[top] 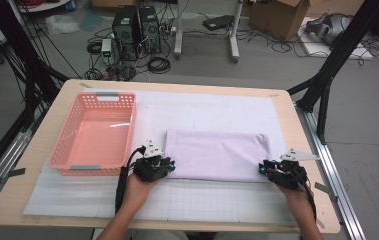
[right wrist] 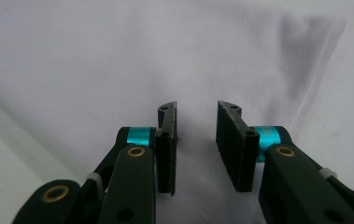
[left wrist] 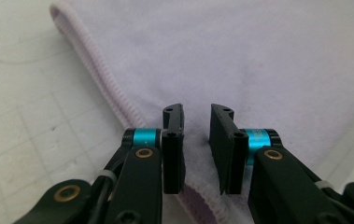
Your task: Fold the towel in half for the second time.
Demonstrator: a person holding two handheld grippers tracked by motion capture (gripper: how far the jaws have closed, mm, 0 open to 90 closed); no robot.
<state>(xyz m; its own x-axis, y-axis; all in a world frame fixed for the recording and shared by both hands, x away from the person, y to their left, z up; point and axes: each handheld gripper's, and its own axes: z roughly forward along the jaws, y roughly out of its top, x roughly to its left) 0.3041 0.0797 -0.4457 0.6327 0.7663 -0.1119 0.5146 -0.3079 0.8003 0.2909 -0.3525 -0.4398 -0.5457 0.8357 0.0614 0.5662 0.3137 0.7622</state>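
A folded pale lilac towel (top: 217,154) lies flat on the white grid mat (top: 202,200) in the middle of the table. My left gripper (top: 169,167) rests at the towel's near left corner. In the left gripper view its jaws (left wrist: 197,114) stand apart over the towel (left wrist: 258,60), beside the ribbed hem (left wrist: 95,70), and do not pinch any cloth. At the near right corner sits my right gripper (top: 263,167). Its jaws (right wrist: 197,109) are also parted above the smooth cloth (right wrist: 142,56), with nothing pressed between the pads.
An empty pink plastic basket (top: 59,131) stands on the mat just left of the towel, close to my left gripper. The wooden table edge (top: 307,150) runs near my right hand. Black frame legs, cables and computer cases stand on the floor beyond.
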